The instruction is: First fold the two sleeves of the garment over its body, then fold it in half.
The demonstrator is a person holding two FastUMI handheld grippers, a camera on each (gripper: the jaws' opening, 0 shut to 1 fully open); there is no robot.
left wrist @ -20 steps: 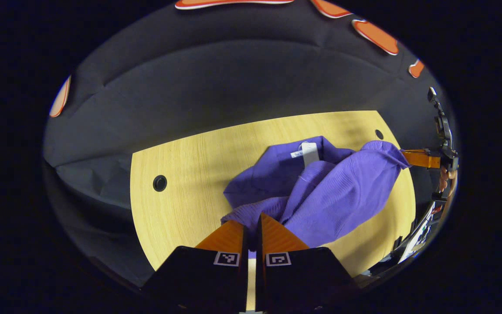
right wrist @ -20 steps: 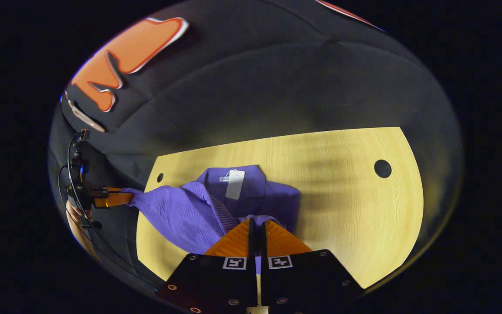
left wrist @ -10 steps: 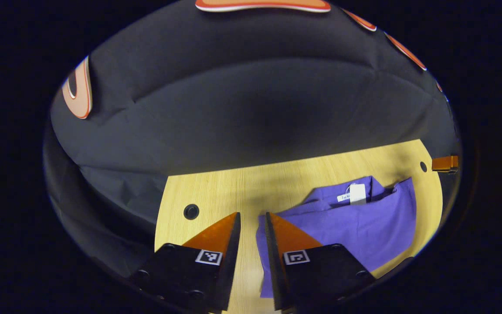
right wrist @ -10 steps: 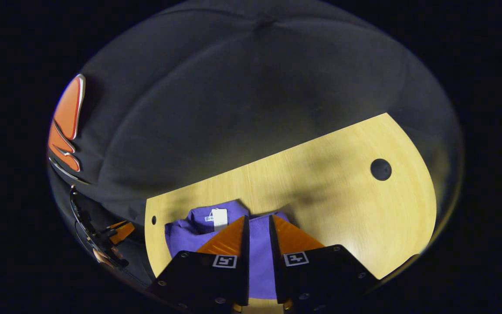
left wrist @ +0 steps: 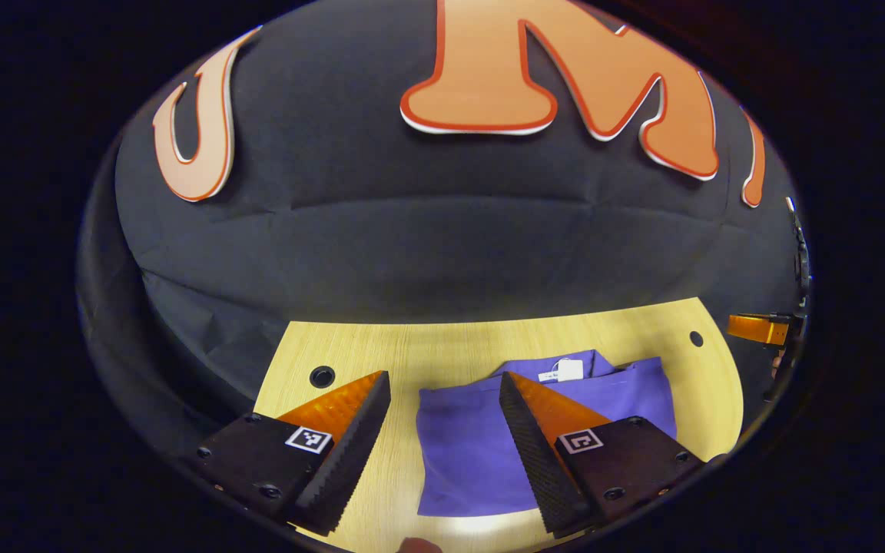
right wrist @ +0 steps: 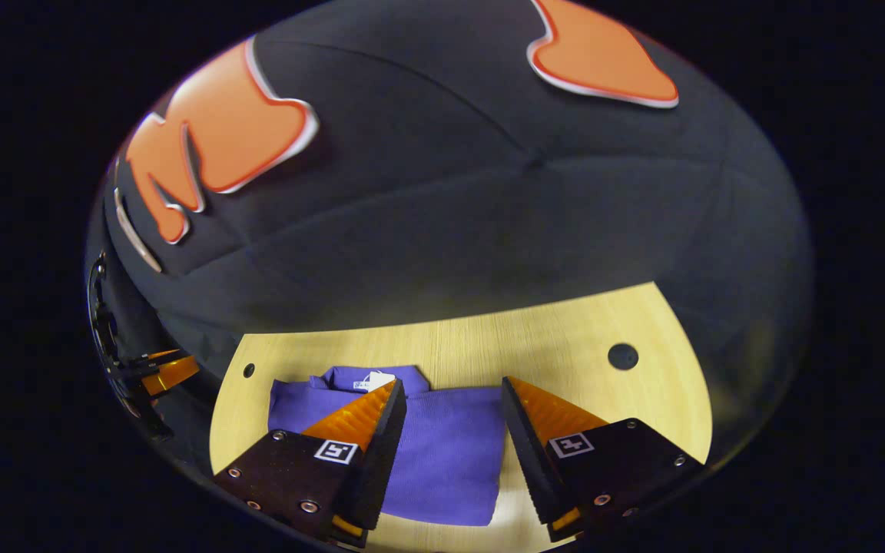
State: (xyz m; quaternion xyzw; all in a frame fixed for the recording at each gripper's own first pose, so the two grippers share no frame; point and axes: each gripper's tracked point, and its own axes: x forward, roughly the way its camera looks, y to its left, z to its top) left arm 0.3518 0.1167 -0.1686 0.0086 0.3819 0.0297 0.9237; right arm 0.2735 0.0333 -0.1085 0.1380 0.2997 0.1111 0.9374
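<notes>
garment (left wrist: 535, 430): purple, lay folded flat on the tabletop (left wrist: 442, 349), white tag (left wrist: 564, 372) at its far edge | left tool (left wrist: 442, 384): fingers spread, above garment's left edge, holding nothing | right tool (right wrist: 450, 388): fingers spread, above garment's right part, holding nothing; also seen well right of the garment in left gripper view

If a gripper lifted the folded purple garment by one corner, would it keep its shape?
Probably not. The purple garment looks like soft knit lying flat on the table, so its layers would likely droop and unfold. It seems light.
</notes>
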